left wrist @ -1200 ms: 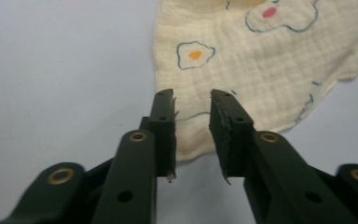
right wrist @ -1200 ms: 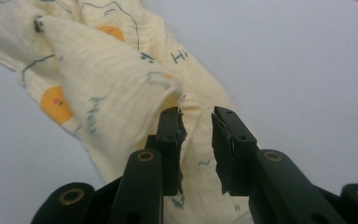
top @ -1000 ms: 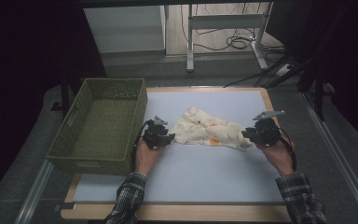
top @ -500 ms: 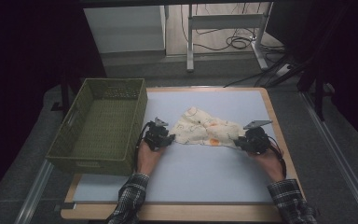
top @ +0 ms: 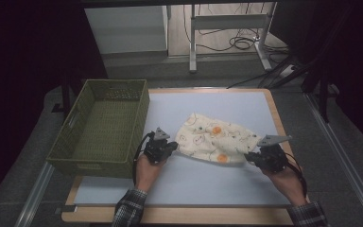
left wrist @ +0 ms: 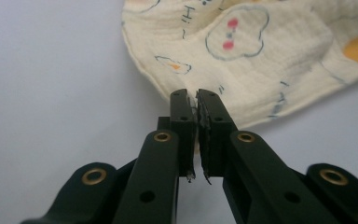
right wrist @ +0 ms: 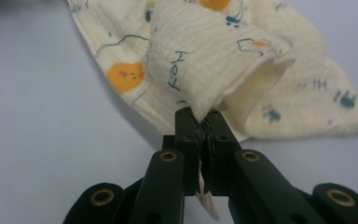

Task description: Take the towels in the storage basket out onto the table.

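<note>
A cream cloth printed with orange and blue figures lies spread on the pale mat between the two hands. My left gripper is shut on the cloth's left edge; in the left gripper view the jaws pinch the hem of the cloth. My right gripper is shut on the cloth's right end; in the right gripper view it pinches a raised fold of the cloth. Both pairs of jaws have just been closing with the cloth between them.
A green woven basket stands at the left of the mat, close to my left hand. The mat rests on a wooden board. Beyond the table are desk legs and cables on the floor.
Both hands have drawn back toward the near edge. The cloth, bunched before, now lies wider and flatter between them, with each gripper holding an end.
</note>
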